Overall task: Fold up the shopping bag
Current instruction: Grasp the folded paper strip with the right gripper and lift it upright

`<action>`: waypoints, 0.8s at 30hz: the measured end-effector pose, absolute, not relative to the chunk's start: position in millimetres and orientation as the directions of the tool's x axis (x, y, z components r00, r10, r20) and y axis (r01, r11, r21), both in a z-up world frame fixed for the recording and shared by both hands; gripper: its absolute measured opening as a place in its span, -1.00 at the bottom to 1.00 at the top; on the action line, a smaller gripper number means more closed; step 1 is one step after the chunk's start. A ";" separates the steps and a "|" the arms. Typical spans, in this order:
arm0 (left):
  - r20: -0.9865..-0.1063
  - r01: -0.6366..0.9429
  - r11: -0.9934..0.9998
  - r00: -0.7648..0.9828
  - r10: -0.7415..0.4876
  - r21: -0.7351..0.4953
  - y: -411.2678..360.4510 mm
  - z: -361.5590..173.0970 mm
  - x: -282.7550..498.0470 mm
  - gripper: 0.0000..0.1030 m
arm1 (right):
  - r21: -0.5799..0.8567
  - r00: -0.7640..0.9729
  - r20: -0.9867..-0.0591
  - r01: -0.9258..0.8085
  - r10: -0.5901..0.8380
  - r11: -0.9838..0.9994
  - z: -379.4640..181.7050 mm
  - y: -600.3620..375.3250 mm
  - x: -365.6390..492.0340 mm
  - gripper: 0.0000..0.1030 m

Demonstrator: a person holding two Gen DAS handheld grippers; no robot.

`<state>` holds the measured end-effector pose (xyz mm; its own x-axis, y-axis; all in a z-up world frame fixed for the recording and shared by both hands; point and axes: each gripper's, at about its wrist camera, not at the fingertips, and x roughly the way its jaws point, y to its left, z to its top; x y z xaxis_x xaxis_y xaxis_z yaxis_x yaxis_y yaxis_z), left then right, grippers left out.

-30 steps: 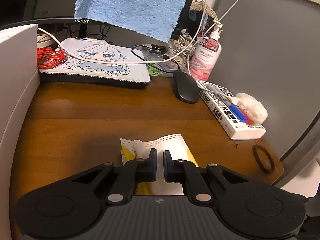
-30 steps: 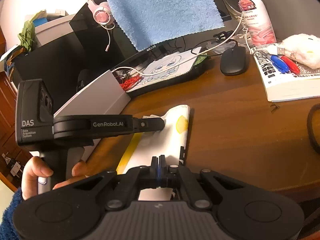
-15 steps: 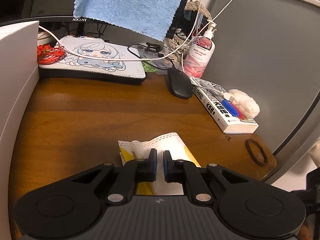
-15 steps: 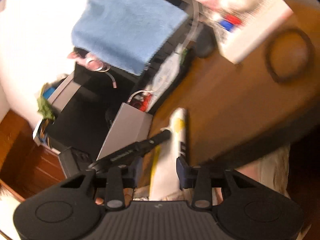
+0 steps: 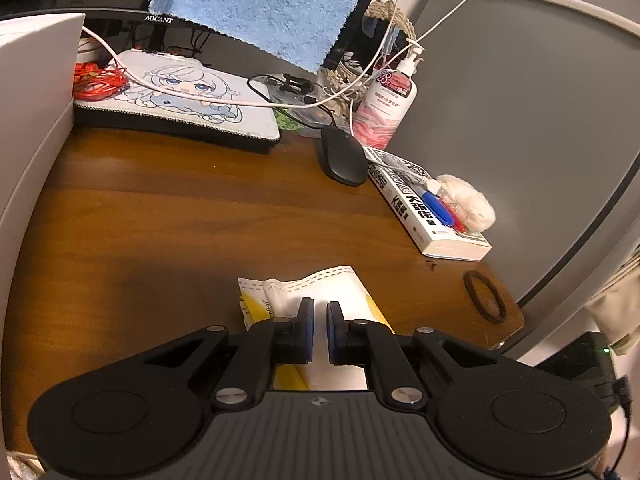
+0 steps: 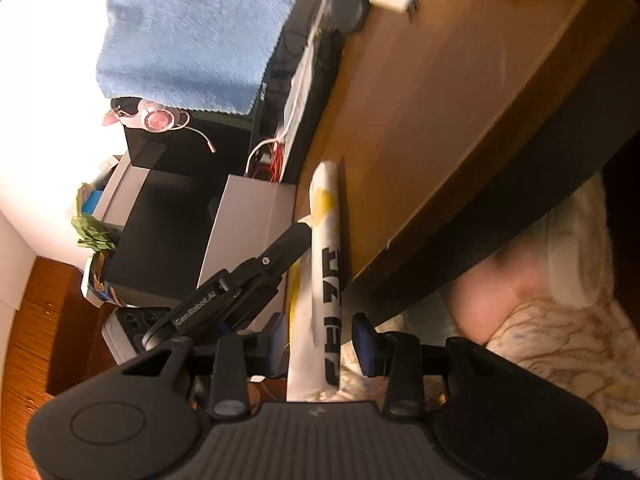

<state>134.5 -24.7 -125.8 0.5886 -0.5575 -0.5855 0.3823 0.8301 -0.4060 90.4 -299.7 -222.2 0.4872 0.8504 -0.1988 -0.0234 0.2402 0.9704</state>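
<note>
Thin, limp bag on desk edge, best pinched at hem; left gripper nearly closed above it, right gripper spread wide around its overhanging end.

The bag, white with yellow patches, a dashed hem and black lettering, lies folded into a narrow flat strip at the near edge of the desk, its near end overhanging that edge.

bag: lying on the desk, under the left gripper
mouse: sitting ahead, right
book: lying right of the mouse
hair tie: resting right of the bag
</note>
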 end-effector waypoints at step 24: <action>-0.227 0.411 0.446 0.480 -0.847 -0.795 40.2 -90.2 117.2 0.70 | 0.942 0.450 0.120 -0.333 0.885 0.041 -160.6 -325.0 71.2 -0.79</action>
